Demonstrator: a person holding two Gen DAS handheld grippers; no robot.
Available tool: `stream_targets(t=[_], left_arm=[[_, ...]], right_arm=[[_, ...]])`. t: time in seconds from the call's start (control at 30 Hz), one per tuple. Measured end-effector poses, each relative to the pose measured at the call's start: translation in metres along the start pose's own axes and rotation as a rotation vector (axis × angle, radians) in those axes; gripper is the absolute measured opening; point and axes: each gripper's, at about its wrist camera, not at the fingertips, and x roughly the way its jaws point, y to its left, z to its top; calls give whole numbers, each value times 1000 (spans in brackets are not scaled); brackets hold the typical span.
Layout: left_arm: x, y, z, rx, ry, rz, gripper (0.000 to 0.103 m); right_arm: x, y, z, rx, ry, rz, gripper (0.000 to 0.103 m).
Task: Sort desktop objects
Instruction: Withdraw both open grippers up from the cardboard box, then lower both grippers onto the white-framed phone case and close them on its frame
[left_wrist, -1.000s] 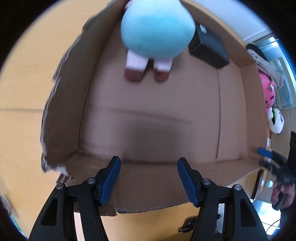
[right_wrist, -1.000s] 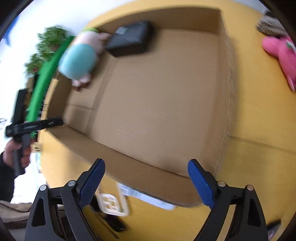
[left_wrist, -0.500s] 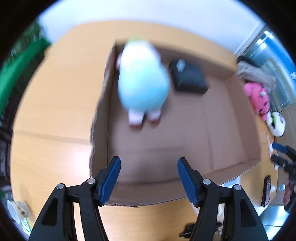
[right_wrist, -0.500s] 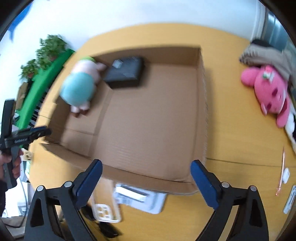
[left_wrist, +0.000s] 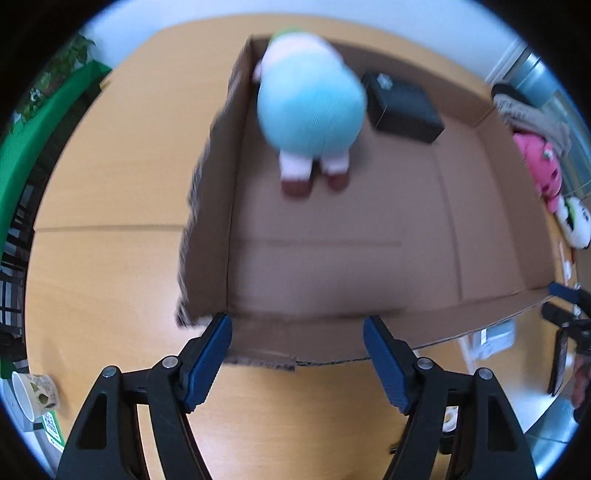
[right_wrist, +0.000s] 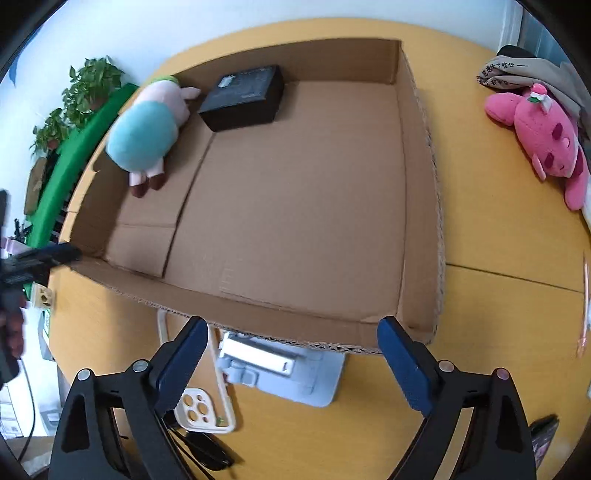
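Observation:
A shallow open cardboard box (right_wrist: 421, 206) lies on the wooden table (right_wrist: 498, 251). Inside it, a blue-and-pink plush (right_wrist: 142, 134) lies at the far left and a black box (right_wrist: 243, 98) lies beside it. Both show in the left wrist view, the plush (left_wrist: 308, 110) and the black box (left_wrist: 402, 105). My left gripper (left_wrist: 297, 350) is open and empty above the box's near left corner (left_wrist: 207, 236). My right gripper (right_wrist: 290, 354) is open and empty above the box's near wall. A pink plush (right_wrist: 543, 133) lies on the table to the right of the box.
A white stand-like device (right_wrist: 280, 365), a cream phone case (right_wrist: 201, 406) and dark sunglasses (right_wrist: 207, 450) lie on the table in front of the box. A beige cloth (right_wrist: 528, 74) lies behind the pink plush. A black-and-white plush (left_wrist: 574, 221) lies near it. A paper cup (left_wrist: 33, 391) stands left.
Both grippers have pulled back and up from the box, so more of the table shows. The blue plush stays in the box. Both stay open.

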Motion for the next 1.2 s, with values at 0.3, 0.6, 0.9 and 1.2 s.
stream_targets(t=[0.3, 0.6, 0.9, 1.2], left_arm=[[-16, 0, 9, 6, -62, -40, 73], [-119, -46, 18, 72, -318, -79, 68], [-140, -77, 12, 61, -278, -149, 48], [-137, -84, -4, 49, -269, -162, 76]], right_arm=[[-21, 17, 3, 19, -62, -30, 96], [-103, 52, 11, 18, -270, -21, 101], [-126, 63, 0, -14, -307, 87, 64], [-125, 63, -23, 6, -324, 97, 102]])
